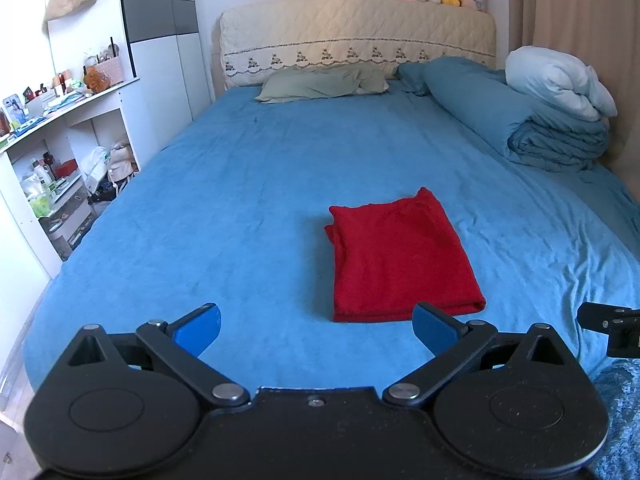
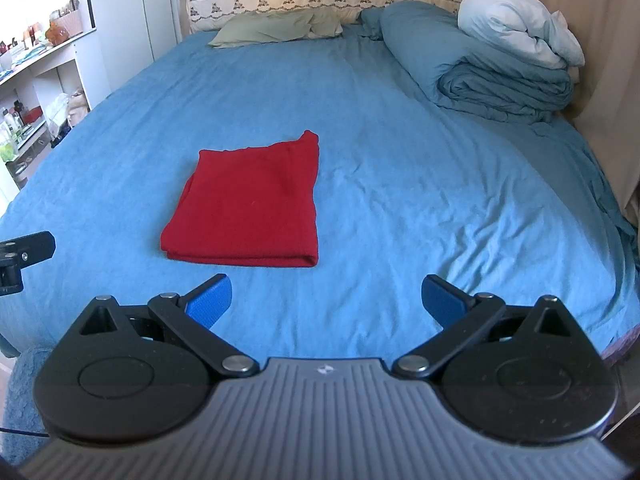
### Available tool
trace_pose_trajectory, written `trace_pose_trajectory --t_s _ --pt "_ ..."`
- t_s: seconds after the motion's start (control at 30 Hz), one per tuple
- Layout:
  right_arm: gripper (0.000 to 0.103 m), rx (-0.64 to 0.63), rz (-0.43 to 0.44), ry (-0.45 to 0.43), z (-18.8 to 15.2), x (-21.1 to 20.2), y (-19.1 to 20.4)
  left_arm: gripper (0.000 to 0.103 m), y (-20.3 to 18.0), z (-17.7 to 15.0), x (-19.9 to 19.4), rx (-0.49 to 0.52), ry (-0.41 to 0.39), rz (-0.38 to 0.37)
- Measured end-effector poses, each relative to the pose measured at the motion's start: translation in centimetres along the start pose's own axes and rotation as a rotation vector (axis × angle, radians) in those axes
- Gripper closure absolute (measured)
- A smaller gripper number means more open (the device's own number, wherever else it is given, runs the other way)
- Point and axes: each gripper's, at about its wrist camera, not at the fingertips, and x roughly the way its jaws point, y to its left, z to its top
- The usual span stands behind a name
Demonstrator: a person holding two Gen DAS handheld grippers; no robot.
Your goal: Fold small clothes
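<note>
The red garment (image 1: 400, 258) lies on the blue bed sheet (image 1: 240, 200) as a neat folded rectangle — the folding looks finished. The left gripper (image 1: 316, 326) and right gripper (image 2: 326, 300) hover short of it, jaws wide apart, holding nothing. Next, likely another fold or setting it aside — either needs a fresh grasp on an edge.

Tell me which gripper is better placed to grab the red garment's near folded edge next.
Left, marginally. The red folded garment has its near edge just beyond the left gripper, overlapping its right finger; from the right gripper it sits off to the left. Both are open and empty.
</note>
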Motion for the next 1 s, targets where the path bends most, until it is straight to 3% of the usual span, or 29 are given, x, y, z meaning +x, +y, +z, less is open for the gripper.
trace_pose_trajectory --t_s 1.0 --pt "0.000 0.020 -0.002 -0.001 -0.64 -0.17 0.29 0.000 0.00 0.00 -0.75 0.006 -0.019 -0.009"
